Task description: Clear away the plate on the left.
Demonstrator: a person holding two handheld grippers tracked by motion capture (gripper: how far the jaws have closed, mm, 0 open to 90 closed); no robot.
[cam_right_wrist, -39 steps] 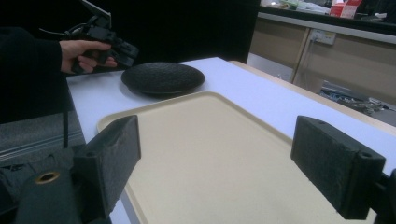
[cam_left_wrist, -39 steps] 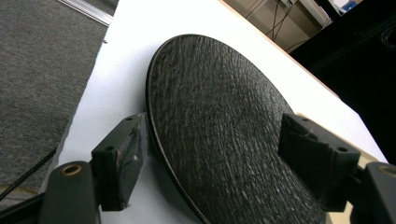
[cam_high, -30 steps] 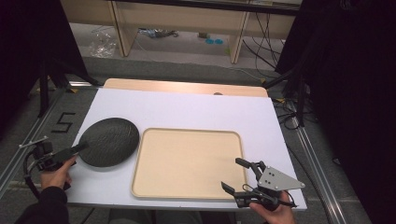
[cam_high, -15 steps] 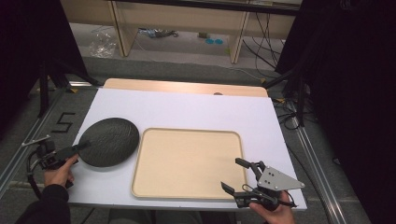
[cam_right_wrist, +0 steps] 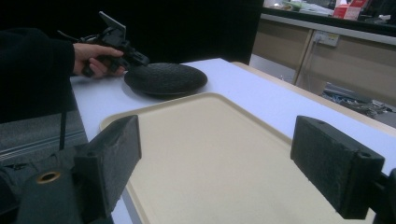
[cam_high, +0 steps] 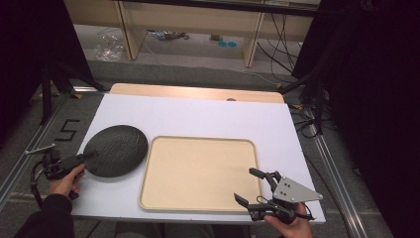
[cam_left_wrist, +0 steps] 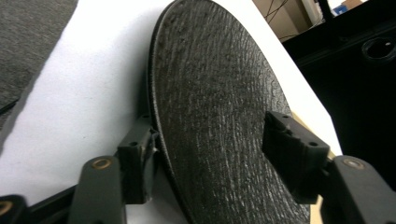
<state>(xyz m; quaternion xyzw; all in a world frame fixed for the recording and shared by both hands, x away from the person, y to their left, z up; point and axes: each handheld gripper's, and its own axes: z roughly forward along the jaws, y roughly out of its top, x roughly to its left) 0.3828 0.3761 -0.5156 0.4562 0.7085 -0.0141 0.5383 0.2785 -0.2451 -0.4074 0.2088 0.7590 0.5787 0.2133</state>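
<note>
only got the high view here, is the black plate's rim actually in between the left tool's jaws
observer: yes. in the left gripper view the black plate has its rim between the jaws of the left tool, which have just been closing.
operator: pads pressing it yet
observer: doesn't look like it. one of the pads is at the rim, but the other seems to stand off the ridged top face.
operator: plate lifted at all
observer: no. the right gripper view shows it from the side, resting flat on the white table.
</note>
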